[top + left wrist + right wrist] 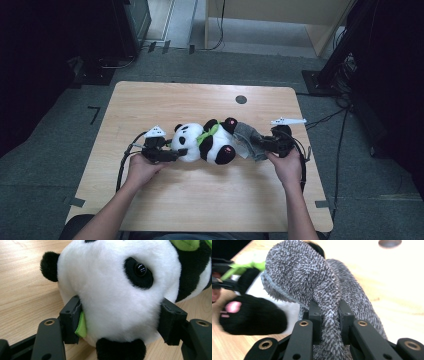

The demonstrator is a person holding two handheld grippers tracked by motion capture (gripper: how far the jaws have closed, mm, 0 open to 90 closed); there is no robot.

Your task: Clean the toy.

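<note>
High view: a person seated at the near edge of a pale wooden worktop point(165, 100) works on a stuffed panda point(205, 142) with a hand-held gripper in each hand. The panda lies on its side across the middle of the worktop, its white head toward the person's left and its black feet, pink-soled, toward the right. A green collar point(207, 132) circles its neck.

The left gripper point(172, 154) is clamped on the panda's head; the left gripper view shows both black pads point(71, 320) pressed into the white plush at either side of the face, just below one glossy eye, with a sliver of green fabric point(81, 326) caught against the left-hand pad (what it belongs to cannot be told).

The right gripper point(257, 142) pinches a fuzzy grey sock point(250, 140) that lies beside the panda's feet. In the right gripper view the jaws stand close together with a fold of the grey knit squeezed between them, and the rest of the sock point(312, 282) bunches up ahead of the gripper point(330, 320). One black foot point(249, 317) shows blurred beside the sock, outside it.

A dark round hole point(241, 99) marks the worktop near its far edge. Cables trail from both grippers toward the person.
</note>
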